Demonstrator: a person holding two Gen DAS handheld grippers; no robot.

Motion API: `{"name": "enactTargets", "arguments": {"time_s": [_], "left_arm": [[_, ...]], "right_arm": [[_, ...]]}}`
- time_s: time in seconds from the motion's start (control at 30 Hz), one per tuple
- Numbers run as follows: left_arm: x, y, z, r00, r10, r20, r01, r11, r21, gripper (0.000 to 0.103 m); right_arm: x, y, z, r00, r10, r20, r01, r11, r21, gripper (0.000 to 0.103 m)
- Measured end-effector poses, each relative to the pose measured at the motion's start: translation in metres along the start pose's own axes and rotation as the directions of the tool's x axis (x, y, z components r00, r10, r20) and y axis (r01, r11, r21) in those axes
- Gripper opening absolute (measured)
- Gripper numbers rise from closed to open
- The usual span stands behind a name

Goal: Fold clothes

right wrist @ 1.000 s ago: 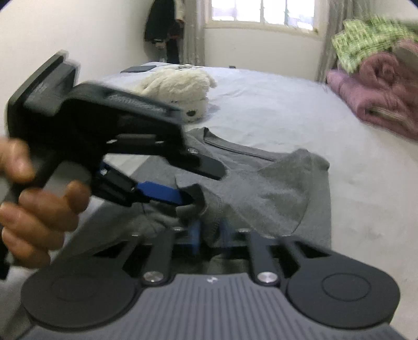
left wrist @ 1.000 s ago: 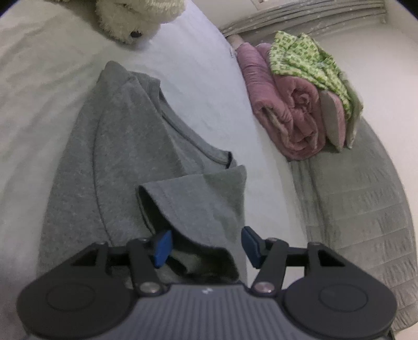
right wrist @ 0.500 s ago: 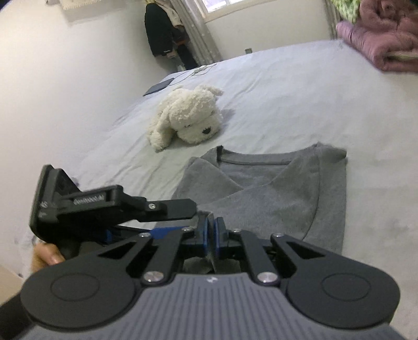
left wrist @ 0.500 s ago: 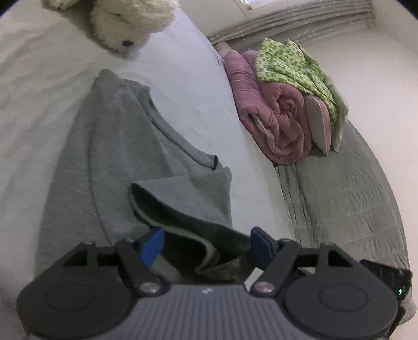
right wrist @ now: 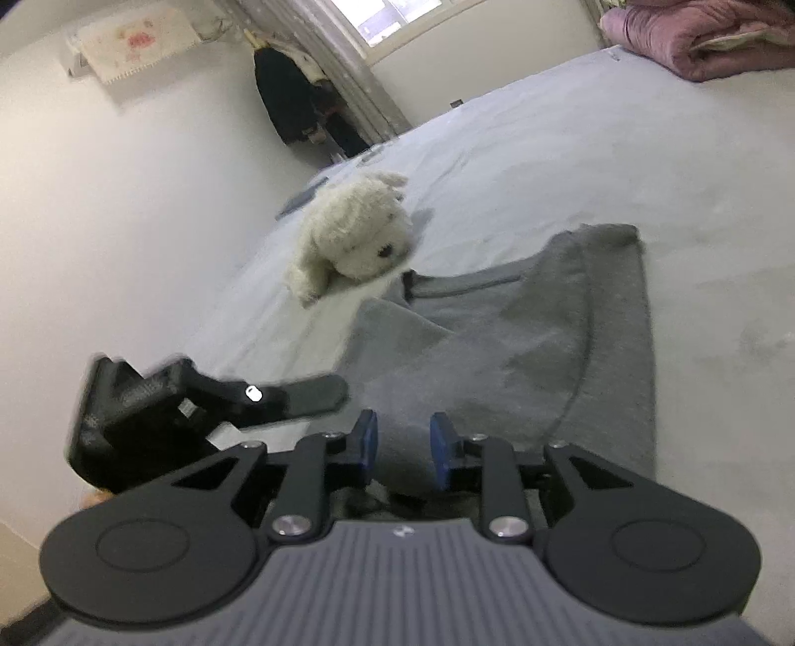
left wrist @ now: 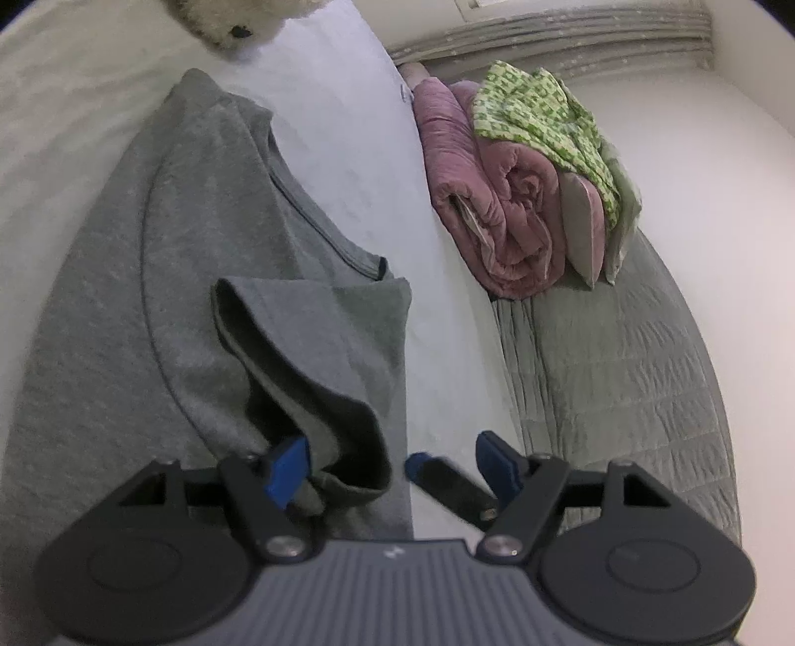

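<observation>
left gripper (left wrist: 390, 462) jaws stood wide, folded sleeve edge of the grey knit t-shirt (left wrist: 198, 258) loose between them. right gripper (right wrist: 401, 444) jaws were opening, pads clear of the cloth. shirt lay flat on the pale bedsheet (right wrist: 571, 149), white plush dog (right wrist: 355, 238) just beyond its collar.

left gripper (left wrist: 392, 464) jaws apart, nothing pinched | grey shirt (left wrist: 198, 248) flat on bed (left wrist: 348, 124), sleeve (left wrist: 318, 348) folded over, its cuff beside left pad | right gripper (left wrist: 447, 484) fingertip between the pads | pink quilt (left wrist: 497, 199) rolled, green cloth (left wrist: 541, 109) on top | plush toy (left wrist: 233, 20) at top edge
</observation>
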State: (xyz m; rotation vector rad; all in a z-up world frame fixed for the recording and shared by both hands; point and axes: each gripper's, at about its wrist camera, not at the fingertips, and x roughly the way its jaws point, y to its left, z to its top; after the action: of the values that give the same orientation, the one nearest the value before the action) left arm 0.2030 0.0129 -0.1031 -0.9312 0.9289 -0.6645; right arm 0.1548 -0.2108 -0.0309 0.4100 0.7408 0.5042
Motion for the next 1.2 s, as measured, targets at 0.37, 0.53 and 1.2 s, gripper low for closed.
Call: {"name": "enactTargets", "arguments": {"time_s": [0.37, 0.53, 1.2], "left_arm": [[-0.011, -0.014, -0.002, 0.999, -0.049, -0.01, 0.048, 0.997, -0.068, 0.078], [-0.009, -0.016, 0.001, 1.0, -0.009, 0.005, 0.009, 0.996, -0.084, 0.079], [0.014, -0.021, 0.044, 0.919, 0.388, 0.073, -0.394, 0.892, 0.22, 0.003]], "right_arm": [[0.018, 0.023, 0.0, 0.998, -0.053, -0.04, 0.045, 0.981, -0.188, 0.028], [0.013, 0.016, -0.001, 0.996, -0.08, -0.034, 0.073, 0.982, -0.173, 0.028], [0.048, 0.076, -0.052, 0.937, -0.317, 0.145, 0.349, 0.857, -0.38, 0.007]]}}
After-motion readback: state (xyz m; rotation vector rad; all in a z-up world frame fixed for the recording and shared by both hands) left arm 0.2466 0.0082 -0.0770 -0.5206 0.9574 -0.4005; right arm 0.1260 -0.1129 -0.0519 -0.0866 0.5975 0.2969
